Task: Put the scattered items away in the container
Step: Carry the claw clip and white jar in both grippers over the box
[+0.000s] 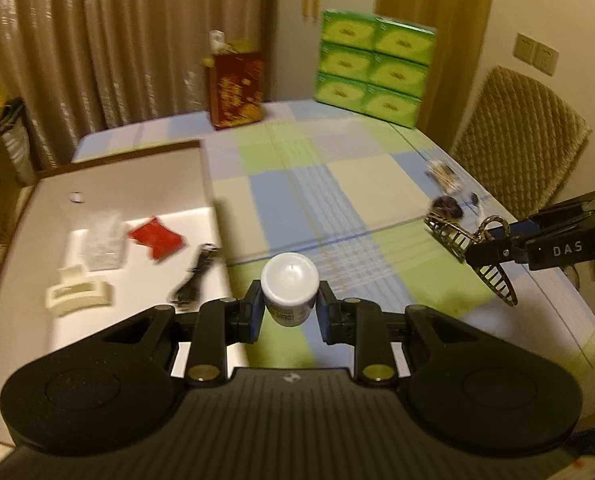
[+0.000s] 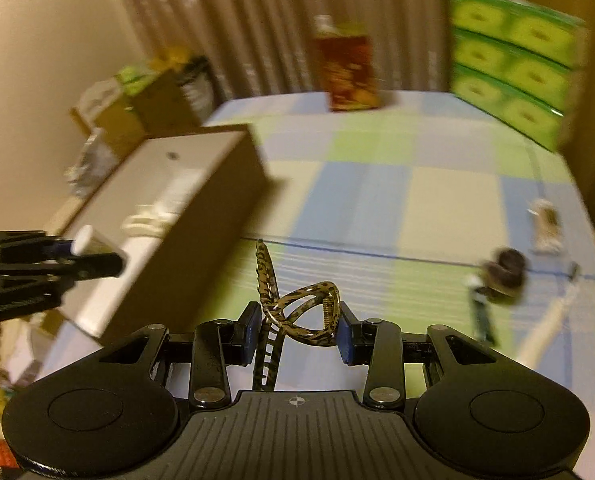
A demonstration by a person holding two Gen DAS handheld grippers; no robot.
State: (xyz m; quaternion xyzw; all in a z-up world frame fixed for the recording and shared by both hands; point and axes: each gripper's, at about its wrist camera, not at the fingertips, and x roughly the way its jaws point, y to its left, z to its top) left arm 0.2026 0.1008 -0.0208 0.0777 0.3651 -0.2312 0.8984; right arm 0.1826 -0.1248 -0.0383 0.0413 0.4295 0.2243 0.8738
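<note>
My left gripper (image 1: 290, 308) is shut on a small white-capped bottle (image 1: 290, 280), held above the table just right of the open box (image 1: 201, 152). The box holds a cream hair claw (image 1: 79, 294), a red packet (image 1: 157, 237), a clear plastic piece (image 1: 103, 246) and a black item (image 1: 197, 272). My right gripper (image 2: 297, 326) is shut on a leopard-print hair claw (image 2: 293, 312), held above the table; this claw also shows in the left wrist view (image 1: 473, 250). Both views are motion-blurred. The left gripper with its bottle (image 2: 85, 240) appears at the box's near end (image 2: 185, 236).
On the checked tablecloth (image 1: 337, 184) lie a dark hair tie (image 2: 505, 268), cotton swabs (image 2: 545, 220) and a few thin items near the right edge. A red carton (image 1: 237, 88) and stacked green tissue packs (image 1: 373, 66) stand at the back. A wicker chair (image 1: 521, 136) is on the right.
</note>
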